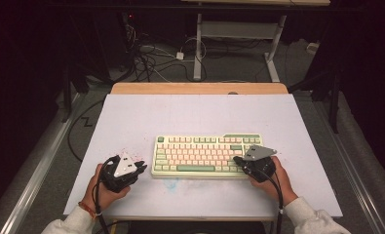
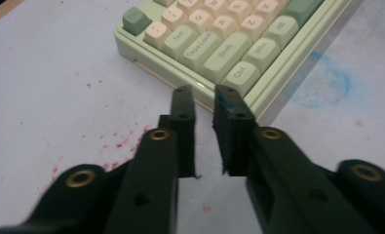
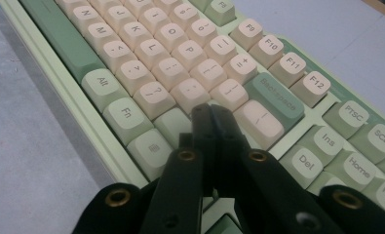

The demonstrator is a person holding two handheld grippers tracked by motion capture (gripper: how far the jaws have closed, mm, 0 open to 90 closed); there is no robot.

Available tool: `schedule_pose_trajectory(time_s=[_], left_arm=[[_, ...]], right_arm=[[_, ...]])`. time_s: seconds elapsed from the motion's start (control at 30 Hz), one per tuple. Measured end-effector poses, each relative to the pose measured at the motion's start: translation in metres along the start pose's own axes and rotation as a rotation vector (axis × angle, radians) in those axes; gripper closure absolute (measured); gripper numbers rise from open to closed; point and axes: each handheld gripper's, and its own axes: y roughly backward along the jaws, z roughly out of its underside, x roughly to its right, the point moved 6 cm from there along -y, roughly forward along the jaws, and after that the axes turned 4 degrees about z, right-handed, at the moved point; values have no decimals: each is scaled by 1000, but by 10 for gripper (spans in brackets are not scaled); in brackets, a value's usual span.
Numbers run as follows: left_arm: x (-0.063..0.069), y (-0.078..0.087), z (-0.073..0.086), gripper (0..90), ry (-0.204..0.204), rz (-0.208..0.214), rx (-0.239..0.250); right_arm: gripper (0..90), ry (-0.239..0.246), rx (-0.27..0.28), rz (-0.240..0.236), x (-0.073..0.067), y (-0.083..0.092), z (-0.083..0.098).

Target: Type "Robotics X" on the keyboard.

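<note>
A pale green keyboard with cream and green keys lies on the white table top. To its left, a hand holds my left gripper low over the table. In the left gripper view, my left gripper points at the keyboard's front left corner by the Ctrl key. Its jaws stand a narrow gap apart with nothing between them. My right gripper rests over the keyboard's right end. In the right gripper view, my right gripper has its jaws pressed together, empty, just above the keys below Backspace.
Red specks dot the table left of the keyboard, and a blue smear lies in front of it. A wooden edge borders the table's far side. Beyond it are cables on the floor and a desk frame.
</note>
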Motion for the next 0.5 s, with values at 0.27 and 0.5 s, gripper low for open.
schedule_pose_trajectory(time_s=[0.27,0.5], left_arm=[[-8,10,-8,878,6,-9,23],[-12,9,-15,878,7,-4,17]], right_arm=[[900,4,0,7,-1,0,0],[900,10,2,10,-1,0,0]])
